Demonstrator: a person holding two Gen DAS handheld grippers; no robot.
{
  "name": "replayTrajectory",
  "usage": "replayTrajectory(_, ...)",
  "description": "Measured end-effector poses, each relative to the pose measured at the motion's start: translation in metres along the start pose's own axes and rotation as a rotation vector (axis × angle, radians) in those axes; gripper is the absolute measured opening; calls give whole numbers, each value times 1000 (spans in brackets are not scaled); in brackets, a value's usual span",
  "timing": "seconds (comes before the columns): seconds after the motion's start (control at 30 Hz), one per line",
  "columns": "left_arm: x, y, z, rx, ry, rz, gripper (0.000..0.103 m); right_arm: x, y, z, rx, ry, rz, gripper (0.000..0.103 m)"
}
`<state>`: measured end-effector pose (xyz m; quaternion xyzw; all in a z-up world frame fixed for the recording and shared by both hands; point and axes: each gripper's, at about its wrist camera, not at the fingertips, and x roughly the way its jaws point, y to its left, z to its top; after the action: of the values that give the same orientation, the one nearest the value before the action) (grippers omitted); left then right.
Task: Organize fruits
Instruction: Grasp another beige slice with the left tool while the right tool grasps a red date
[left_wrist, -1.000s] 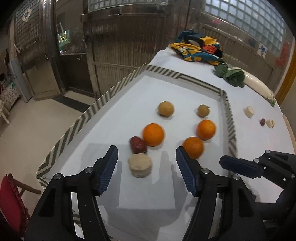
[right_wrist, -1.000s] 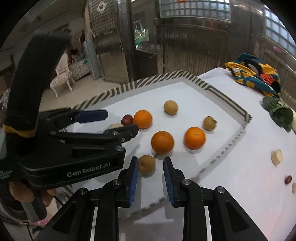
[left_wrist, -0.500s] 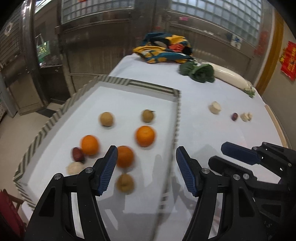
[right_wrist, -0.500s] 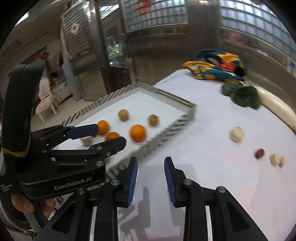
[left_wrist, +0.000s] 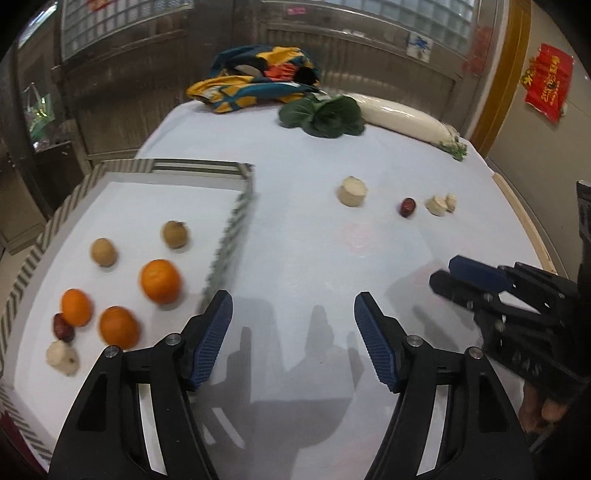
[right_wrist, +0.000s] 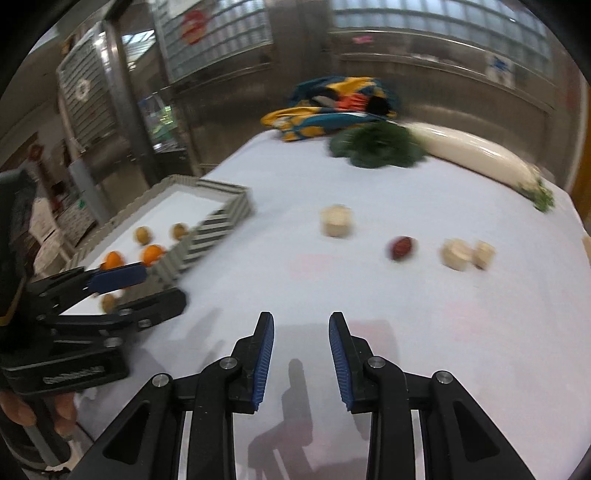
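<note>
A striped-rim tray (left_wrist: 229, 236) at the left holds three oranges (left_wrist: 160, 280), two brown fruits (left_wrist: 175, 234), a red date (left_wrist: 61, 326) and a pale chunk (left_wrist: 62, 357). On the white cloth to its right lie a pale round piece (left_wrist: 352, 191), a red date (left_wrist: 408, 207) and two pale bits (left_wrist: 439, 204). My left gripper (left_wrist: 292, 297) hovers over bare cloth just right of the tray, its jaws opening with nothing between them. My right gripper (right_wrist: 301, 315) hangs short of the loose date (right_wrist: 400, 248), its jaws a narrow gap apart and empty.
At the table's far end lie a colourful cloth (left_wrist: 255, 83), a leafy green (left_wrist: 325, 114) and a long white radish (left_wrist: 406, 118). The table's right edge (left_wrist: 524, 221) runs close behind the loose pieces. A hand grips the left gripper's handle (right_wrist: 22, 410).
Both grippers have swung right, from over the tray to the cloth beside it. The brown fruit that was at the right fingertips has stayed in the tray.
</note>
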<state>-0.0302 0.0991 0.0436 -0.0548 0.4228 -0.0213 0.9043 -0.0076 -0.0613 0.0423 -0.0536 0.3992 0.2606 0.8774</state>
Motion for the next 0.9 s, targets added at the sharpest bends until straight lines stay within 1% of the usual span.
replayTrajectory(0.13, 10, -13, 8, 9, 11, -9, 69, 6, -33, 3, 48, 7, -33, 33)
replayTrajectory(0.27, 18, -23, 16, 11, 31, -21, 69, 22, -61, 16, 86, 14, -49, 35)
replayTrajectory(0.33, 23, -26, 22, 8, 44, -36, 69, 33, -67, 25, 65, 21, -58, 35)
replayTrajectory(0.5, 27, -31, 35, 22, 64, -34, 69, 57, -76, 46, -9, 28, -51, 37)
replayTrajectory(0.63, 34, -32, 49, 3, 83, -35, 69, 79, -79, 53, -78, 51, -58, 38)
replayTrajectory(0.67, 36, -34, 56, 5, 79, -23, 69, 84, -80, 54, -74, 70, -48, 36)
replayTrajectory(0.7, 38, -36, 59, 6, 77, -16, 69, 83, -81, 55, -73, 61, -38, 30)
replayTrajectory(0.73, 40, -37, 63, 5, 76, -12, 69, 81, -83, 57, -71, 47, -17, 28)
replayTrajectory(0.8, 48, -41, 73, 1, 85, -9, 69, 80, -85, 55, -61, 41, 8, 28)
replayTrajectory(0.9, 66, -47, 87, -10, 108, -15, 69, 76, -93, 51, -24, 50, 13, 28)
